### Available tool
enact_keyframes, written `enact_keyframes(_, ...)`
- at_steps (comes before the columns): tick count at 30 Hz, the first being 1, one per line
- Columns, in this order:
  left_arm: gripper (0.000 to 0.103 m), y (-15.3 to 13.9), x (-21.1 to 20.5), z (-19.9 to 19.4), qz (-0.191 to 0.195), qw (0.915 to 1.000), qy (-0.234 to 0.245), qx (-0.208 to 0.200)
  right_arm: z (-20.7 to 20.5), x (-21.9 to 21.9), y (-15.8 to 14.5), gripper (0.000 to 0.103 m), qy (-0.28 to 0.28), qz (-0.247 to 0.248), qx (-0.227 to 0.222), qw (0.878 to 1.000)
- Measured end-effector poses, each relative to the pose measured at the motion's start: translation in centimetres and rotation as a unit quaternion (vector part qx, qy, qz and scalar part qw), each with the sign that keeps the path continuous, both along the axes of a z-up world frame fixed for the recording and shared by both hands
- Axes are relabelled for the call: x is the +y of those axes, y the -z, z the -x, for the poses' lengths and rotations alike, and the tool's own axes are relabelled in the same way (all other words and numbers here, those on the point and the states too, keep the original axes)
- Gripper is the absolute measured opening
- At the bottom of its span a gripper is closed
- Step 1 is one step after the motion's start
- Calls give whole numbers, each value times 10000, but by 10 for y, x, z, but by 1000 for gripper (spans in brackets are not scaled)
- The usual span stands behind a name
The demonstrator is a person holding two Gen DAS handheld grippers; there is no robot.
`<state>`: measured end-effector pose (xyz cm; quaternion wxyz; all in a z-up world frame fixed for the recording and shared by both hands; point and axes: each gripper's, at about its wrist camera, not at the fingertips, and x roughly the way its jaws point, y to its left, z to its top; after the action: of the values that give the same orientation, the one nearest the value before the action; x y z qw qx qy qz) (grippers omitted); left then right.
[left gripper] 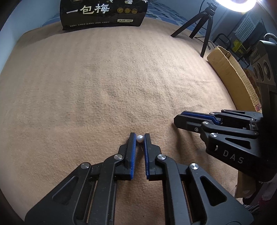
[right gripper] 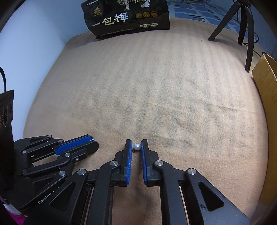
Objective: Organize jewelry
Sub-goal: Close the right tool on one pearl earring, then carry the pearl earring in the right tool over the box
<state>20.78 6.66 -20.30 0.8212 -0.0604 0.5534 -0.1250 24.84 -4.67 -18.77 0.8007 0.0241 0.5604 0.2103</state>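
Pearl earring (left gripper: 139, 138) clenched in left tongs (left gripper: 139, 136), second pearl (right gripper: 137, 147) in right tongs (right gripper: 136, 144), snack bag (left gripper: 103, 13) beyond.

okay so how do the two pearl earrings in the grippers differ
The left pearl earring, in the left gripper, shows a thin post pointing back toward the camera; the right pearl earring, in the right gripper, shows a small dark fitting on its left side. Both are white, round, pinched at the fingertips.

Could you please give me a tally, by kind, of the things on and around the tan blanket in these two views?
Pearl earrings: 2, one in the left gripper and one in the right gripper
Black snack bags: 1
Black tripods: 1
Cardboard boxes: 1
Total: 5
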Motion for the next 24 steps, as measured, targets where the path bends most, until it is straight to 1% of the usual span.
enact_keyframes(6,7,-11,7,3,114,9998,-87,-105,4,-15,-12,9,88,-140,-135,9998)
enact_keyframes(11,7,-22,15,6,205,9994,-184,-228,10,-29,-24,9,159,-143,-291,9993)
enact_keyframes(14,7,-31,16,8,260,9989,-202,-321,15,-39,-35,9,167,-77,-479,9987)
enact_keyframes(24,7,-67,-10,9,370,9964,-17,-763,25,-83,-75,9,390,150,-1143,9926)
